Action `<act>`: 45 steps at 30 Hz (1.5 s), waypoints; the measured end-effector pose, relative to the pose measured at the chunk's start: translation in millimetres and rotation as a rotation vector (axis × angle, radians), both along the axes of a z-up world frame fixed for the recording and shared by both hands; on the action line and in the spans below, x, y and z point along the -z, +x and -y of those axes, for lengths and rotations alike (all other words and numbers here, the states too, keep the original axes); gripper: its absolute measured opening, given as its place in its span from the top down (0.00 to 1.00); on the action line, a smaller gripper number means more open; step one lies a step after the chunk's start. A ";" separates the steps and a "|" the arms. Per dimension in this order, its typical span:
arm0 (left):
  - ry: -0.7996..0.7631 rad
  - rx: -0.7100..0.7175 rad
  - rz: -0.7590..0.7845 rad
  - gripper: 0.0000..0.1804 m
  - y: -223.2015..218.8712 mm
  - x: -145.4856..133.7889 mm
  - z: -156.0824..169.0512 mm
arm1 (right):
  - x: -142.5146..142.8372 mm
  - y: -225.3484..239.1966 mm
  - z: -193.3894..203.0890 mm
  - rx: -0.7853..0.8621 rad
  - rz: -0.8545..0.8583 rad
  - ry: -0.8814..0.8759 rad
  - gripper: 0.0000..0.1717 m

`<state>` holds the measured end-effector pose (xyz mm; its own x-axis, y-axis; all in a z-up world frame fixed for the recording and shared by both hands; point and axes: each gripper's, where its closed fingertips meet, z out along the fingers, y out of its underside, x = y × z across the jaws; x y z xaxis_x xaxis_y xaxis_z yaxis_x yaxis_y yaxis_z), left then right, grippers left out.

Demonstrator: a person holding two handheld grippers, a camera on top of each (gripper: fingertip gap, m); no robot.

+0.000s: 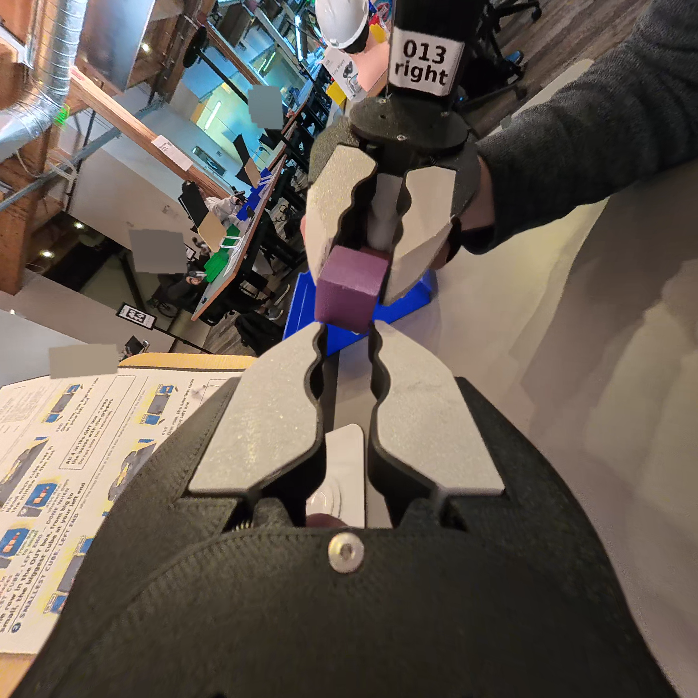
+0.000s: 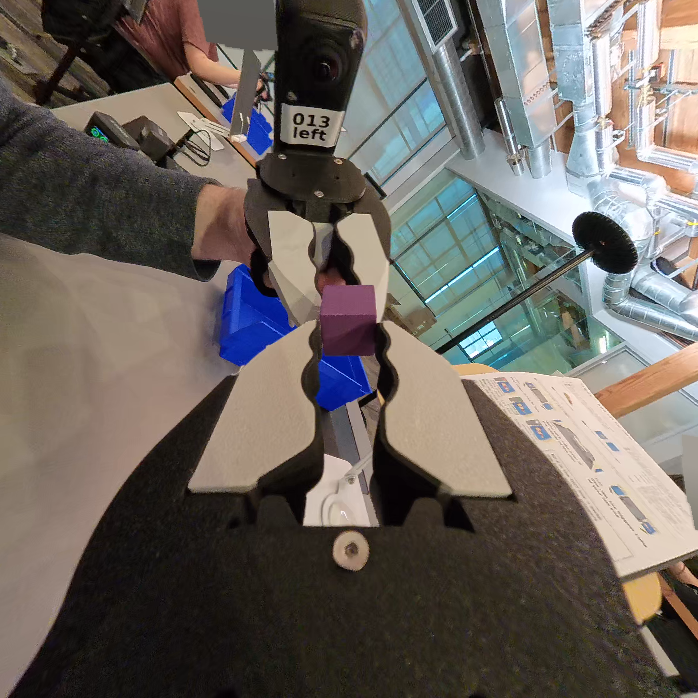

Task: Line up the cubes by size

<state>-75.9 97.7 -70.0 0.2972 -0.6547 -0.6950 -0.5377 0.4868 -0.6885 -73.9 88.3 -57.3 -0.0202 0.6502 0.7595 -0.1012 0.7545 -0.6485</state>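
A small purple cube [image 1: 345, 298] hangs in mid-air between my two grippers, which face each other tip to tip. My right gripper [image 2: 347, 328] is shut on the purple cube [image 2: 347, 332], which sits well in between its pads. In the left wrist view the right gripper [image 1: 350, 291] comes down from above with the cube clamped between its fingers. My left gripper [image 1: 347, 330] stands partly open with its tips at the cube's near face. The cube lies just beyond its tips, not between its pads. The left gripper also shows in the right wrist view [image 2: 340, 309].
A blue bin [image 1: 302, 321] lies on the grey table [image 1: 528, 377] right behind the cube; it also shows in the right wrist view [image 2: 249, 325]. A printed instruction sheet [image 1: 94, 434] lies on the table by the grippers. A person's sleeved arms [image 2: 75, 196] hold both grippers. Left and right tips are no more than a few centimetres apart.
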 end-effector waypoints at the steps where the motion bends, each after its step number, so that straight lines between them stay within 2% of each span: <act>1: -0.003 -0.003 0.004 0.89 -0.1 -0.4 -0.4 | -2.0 1.6 0.1 0.000 -0.004 0.002 0.85; 5: -0.012 0.015 0.018 0.92 5.1 -2.3 0.9 | -5.9 3.8 0.7 -0.006 -0.003 -0.016 0.85; 13: -0.014 -0.026 0.016 0.89 -2.1 -3.3 -4.3 | -14.7 14.9 -6.9 0.014 -0.010 -0.019 0.85; 17: 0.009 -0.065 0.000 0.94 -13.8 -6.4 -4.3 | -31.2 51.2 -39.9 0.124 -0.005 -0.004 0.85; 20: 0.026 -0.088 0.010 0.97 -22.4 -12.6 -3.6 | -31.3 94.2 -84.0 0.259 0.070 -0.001 0.85; 27: 0.049 -0.132 -0.010 0.98 -29.5 -16.7 -6.8 | 24.1 183.4 -197.8 0.552 0.455 -0.059 0.84; 33: 0.049 -0.145 -0.041 0.98 -27.0 -11.8 -8.3 | 98.7 208.9 -261.1 0.624 0.767 -0.173 0.85; 39: 0.058 -0.161 -0.071 0.98 -29.9 -9.5 -10.7 | 168.8 216.0 -293.0 0.619 1.046 -0.254 0.85; 45: 0.061 -0.172 -0.072 0.98 -35.8 -11.4 -11.8 | 201.6 222.3 -306.9 0.588 1.217 -0.314 0.85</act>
<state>-111.7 109.6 -58.6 0.3498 -0.5546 -0.7550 -0.6632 0.4226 -0.6177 148.3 395.2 -258.9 -0.2233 0.9326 0.2837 0.9226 0.2961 -0.2473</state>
